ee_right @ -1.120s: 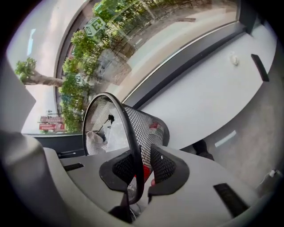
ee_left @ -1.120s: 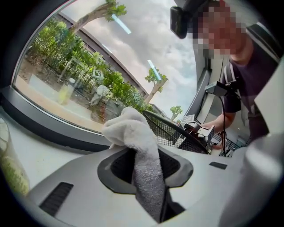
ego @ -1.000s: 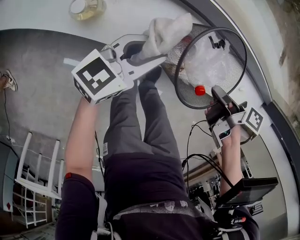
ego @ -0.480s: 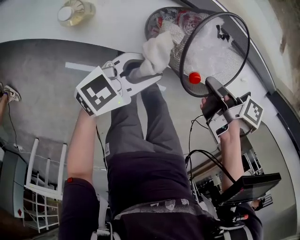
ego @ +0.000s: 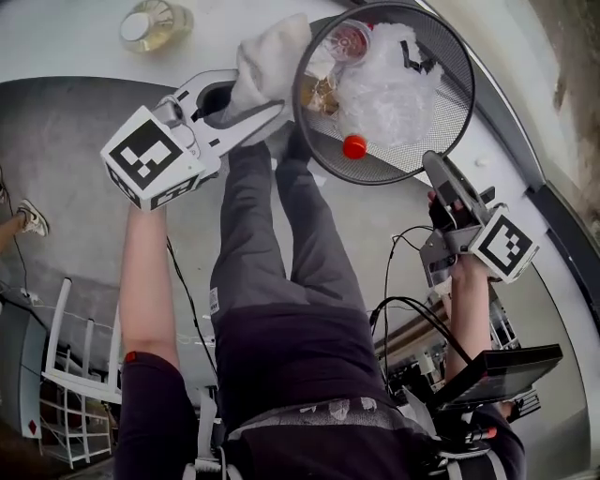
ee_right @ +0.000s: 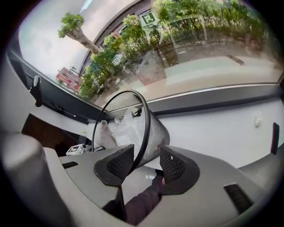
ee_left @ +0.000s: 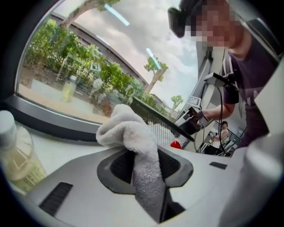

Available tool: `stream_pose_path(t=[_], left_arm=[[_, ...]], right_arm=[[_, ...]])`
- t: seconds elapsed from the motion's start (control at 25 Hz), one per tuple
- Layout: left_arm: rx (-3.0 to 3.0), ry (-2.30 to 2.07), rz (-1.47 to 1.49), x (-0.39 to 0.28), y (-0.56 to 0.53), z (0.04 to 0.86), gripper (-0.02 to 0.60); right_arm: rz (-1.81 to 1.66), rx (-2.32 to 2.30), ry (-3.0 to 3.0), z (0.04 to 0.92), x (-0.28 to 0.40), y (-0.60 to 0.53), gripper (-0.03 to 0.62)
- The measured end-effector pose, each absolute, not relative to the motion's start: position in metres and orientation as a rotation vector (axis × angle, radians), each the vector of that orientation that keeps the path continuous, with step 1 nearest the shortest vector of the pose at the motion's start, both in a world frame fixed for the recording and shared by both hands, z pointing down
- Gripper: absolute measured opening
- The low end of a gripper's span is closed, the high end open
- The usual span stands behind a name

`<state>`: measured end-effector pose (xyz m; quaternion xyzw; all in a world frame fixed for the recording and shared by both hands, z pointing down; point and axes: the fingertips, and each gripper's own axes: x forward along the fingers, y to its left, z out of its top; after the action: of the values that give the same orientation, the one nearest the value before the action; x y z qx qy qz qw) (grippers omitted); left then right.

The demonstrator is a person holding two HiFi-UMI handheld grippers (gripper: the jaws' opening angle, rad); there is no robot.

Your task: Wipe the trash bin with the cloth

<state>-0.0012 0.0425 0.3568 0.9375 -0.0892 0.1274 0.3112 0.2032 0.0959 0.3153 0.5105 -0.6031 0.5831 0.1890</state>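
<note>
At the left, a bottle (ego: pixel 155 21) of yellowish liquid stood on the counter (ego: pixel 75 28). The left hand-held gripper (ego: pixel 251 98) was closed on the white cloth (ego: pixel 267 58), and the cloth touched the outer left side of the trash bin (ego: pixel 450 117). The tilted mesh bin held crumpled clear plastic (ego: pixel 384 84) and a red cap (ego: pixel 354 146). The right hand-held gripper (ego: pixel 441 178) had just been opening its jaws; the bin's rim showed in the gap, not pressed.

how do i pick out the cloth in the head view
Find the black wire-mesh trash bin at the top of the head view. Just left of its rim, the left gripper pinches the cloth: a fluffy white bunch, unlike the crinkled clear plastic inside the bin.
</note>
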Motion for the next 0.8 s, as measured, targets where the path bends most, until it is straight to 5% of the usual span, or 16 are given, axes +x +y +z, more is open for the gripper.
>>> stream_pose_path(t=[0.2, 0.36, 0.8], left_arm=[[2.518, -0.4, 0.217, -0.013, -0.017, 0.333, 0.109], [2.539, -0.442, 0.22, -0.008, -0.042, 0.334, 0.109], [2.423, -0.271, 0.196, 0.034, 0.037, 0.353, 0.109]], right_arm=[[1.675, 1.419, -1.726, 0.323, 0.216, 0.076, 0.161], [1.95, 1.606, -1.505, 0.335, 0.231, 0.089, 0.084], [2.706, 1.618, -1.205, 0.343, 0.188, 0.123, 0.084]])
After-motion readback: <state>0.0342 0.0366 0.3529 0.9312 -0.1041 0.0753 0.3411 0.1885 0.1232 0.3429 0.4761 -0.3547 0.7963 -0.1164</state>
